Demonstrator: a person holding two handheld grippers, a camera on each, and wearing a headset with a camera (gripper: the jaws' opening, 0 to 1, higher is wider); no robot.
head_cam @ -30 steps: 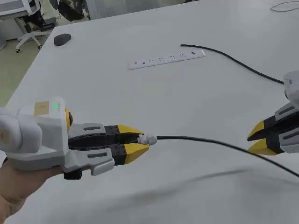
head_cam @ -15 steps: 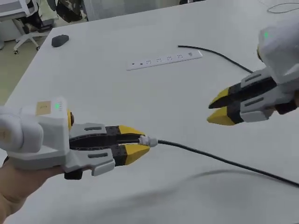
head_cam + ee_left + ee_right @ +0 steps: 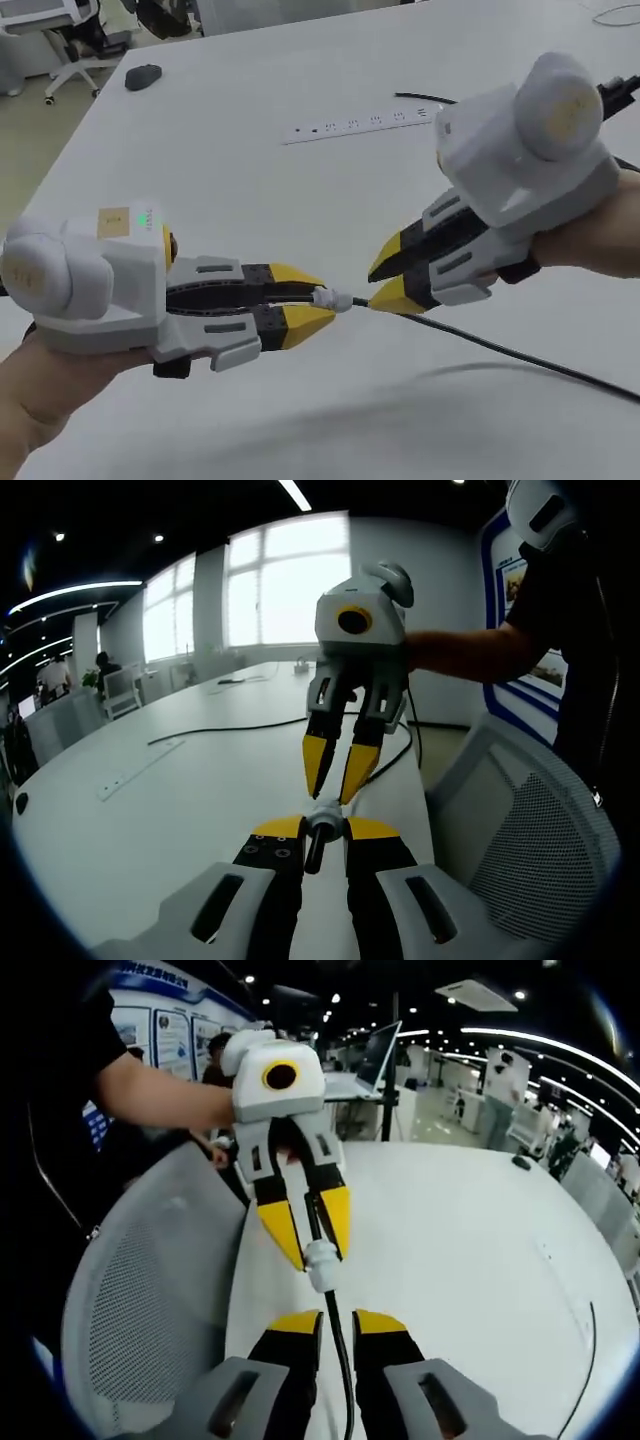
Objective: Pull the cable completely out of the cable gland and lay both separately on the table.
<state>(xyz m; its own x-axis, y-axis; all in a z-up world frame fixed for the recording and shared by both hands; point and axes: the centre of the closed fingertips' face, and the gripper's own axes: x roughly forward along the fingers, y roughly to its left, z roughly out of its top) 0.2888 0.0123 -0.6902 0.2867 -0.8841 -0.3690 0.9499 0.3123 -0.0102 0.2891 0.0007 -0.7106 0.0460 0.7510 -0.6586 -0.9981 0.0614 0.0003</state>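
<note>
A white cable gland (image 3: 330, 298) with a black cable (image 3: 500, 350) running out of it to the right is held just above the white table (image 3: 250, 200). My left gripper (image 3: 318, 300) is shut on the gland, which sits between its yellow tips in the left gripper view (image 3: 323, 825). My right gripper (image 3: 375, 288) comes in from the right, open. Its tips stand a short way from the gland. In the right gripper view the cable (image 3: 336, 1345) passes through the gap between its jaws, with the gland (image 3: 320, 1260) just ahead.
A white power strip (image 3: 365, 125) with its own black cord (image 3: 420, 97) lies at the back of the table. A dark mouse (image 3: 143, 75) sits far left. A grey mesh chair (image 3: 530, 840) stands beside the table's end.
My right gripper has swung left and down from the right side to the cable, right beside the gland. The left gripper still holds the gland in about the same place.
</note>
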